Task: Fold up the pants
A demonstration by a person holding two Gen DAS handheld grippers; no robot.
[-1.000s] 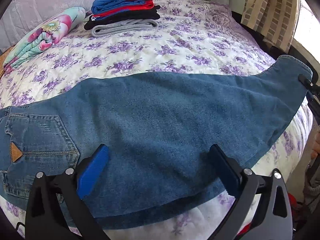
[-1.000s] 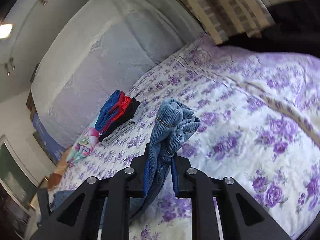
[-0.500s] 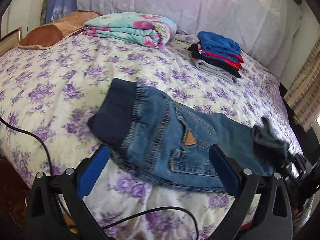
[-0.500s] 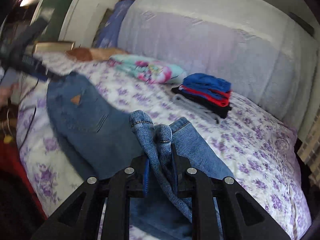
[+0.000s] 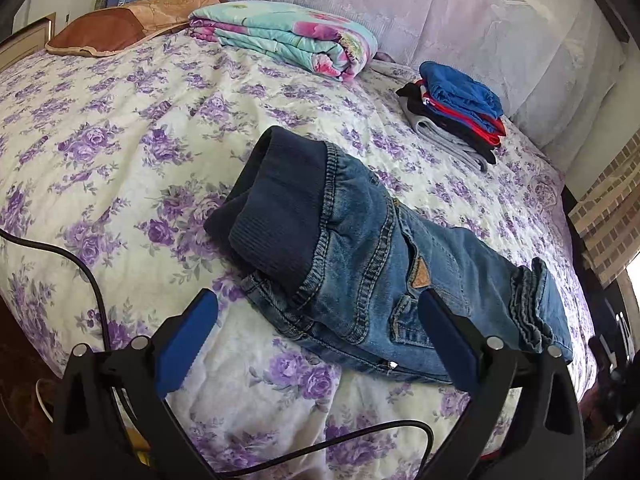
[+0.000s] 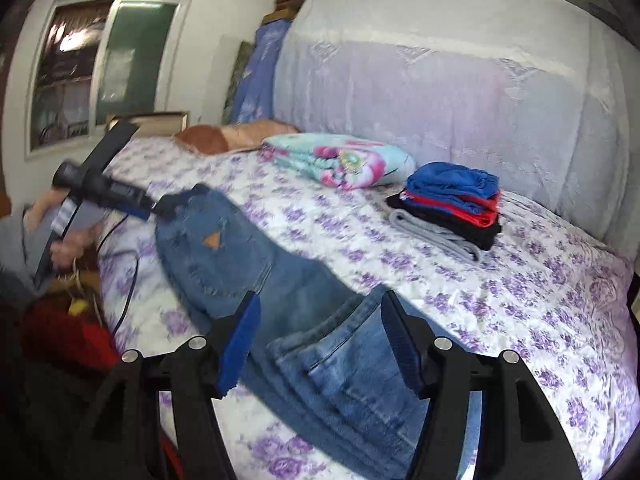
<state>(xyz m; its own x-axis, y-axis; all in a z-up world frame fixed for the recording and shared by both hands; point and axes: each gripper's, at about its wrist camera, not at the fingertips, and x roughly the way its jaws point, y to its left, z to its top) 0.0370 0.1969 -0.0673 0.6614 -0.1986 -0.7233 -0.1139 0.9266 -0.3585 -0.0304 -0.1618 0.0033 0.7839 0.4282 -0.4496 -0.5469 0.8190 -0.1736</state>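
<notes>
Blue denim pants [image 5: 360,256] with a dark ribbed waistband lie along the near edge of the floral bed, the leg ends folded back over them at the right. My left gripper [image 5: 316,336] is open just before the waistband end, holding nothing. In the right wrist view the pants [image 6: 248,268] stretch from the far left to the folded leg ends [image 6: 340,364] between my fingers. My right gripper [image 6: 318,344] is open over those leg ends. The left gripper shows at the far left of that view [image 6: 156,210], by the waistband.
A stack of folded clothes [image 5: 456,112] and a folded floral blanket [image 5: 288,36] lie at the back of the bed, by a brown pillow [image 5: 120,20]. A black cable [image 5: 80,272] hangs over the bed's near edge. A brick wall [image 5: 608,216] stands at the right.
My right gripper carried the bunched leg ends over onto the pants and opened, letting them go. My left gripper stayed open and swung to the waistband end.
</notes>
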